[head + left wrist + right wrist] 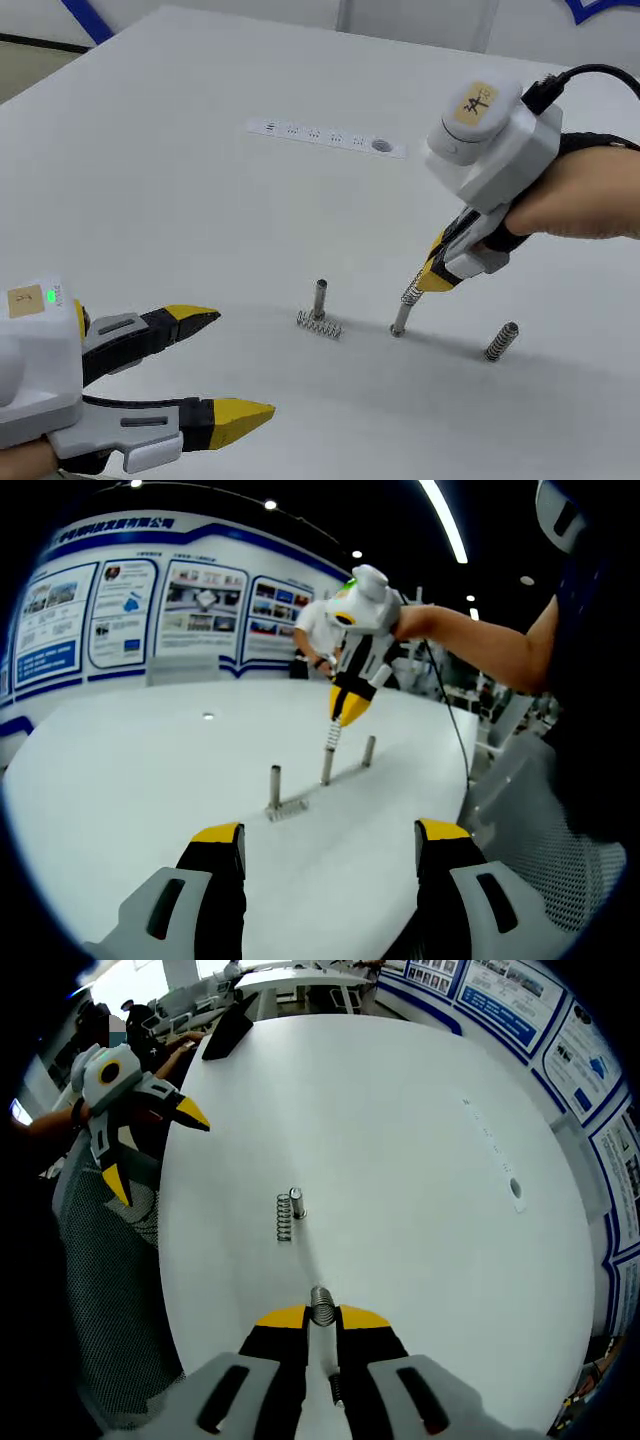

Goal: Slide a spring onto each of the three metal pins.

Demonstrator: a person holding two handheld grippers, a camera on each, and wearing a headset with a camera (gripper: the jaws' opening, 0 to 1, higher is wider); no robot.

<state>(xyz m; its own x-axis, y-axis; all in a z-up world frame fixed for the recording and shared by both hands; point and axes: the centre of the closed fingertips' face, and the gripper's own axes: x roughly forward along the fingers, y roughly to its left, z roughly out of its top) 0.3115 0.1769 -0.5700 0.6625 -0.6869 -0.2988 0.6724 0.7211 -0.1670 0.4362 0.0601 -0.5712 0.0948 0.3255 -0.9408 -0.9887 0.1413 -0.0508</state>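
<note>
Right gripper (pixel 430 282): its two jaws are pinched tight on the held spring (pixel 412 291). It grips the spring near the top. I think that is so the open bottom end is free to go over a pin.
Held spring: it hangs right above the middle pin (pixel 400 319), and its low end is at the pin's top. It is lined up with the pin so it can slide down. I cannot tell if it is over the tip yet.
Left gripper (pixel 225 365): its jaws are wide apart with nothing in them. It hovers low, close to the person and well apart from the pins, likely so it will not bump them.
Bare pin (pixel 319 297): it stands straight up with nothing on it.
Loose spring (pixel 319 324): it lies flat on the white table (pixel 150 180), touching the foot of the bare pin. It is easy to grab from there.
Leaning spring (pixel 501 341): it stands tilted on the other side of the middle pin. It may be sitting on the third pin, but I cannot tell.
Step now: I think the middle pin is getting its spring.
Watch out: if the held spring tips sideways, it may catch on the pin's top.
</note>
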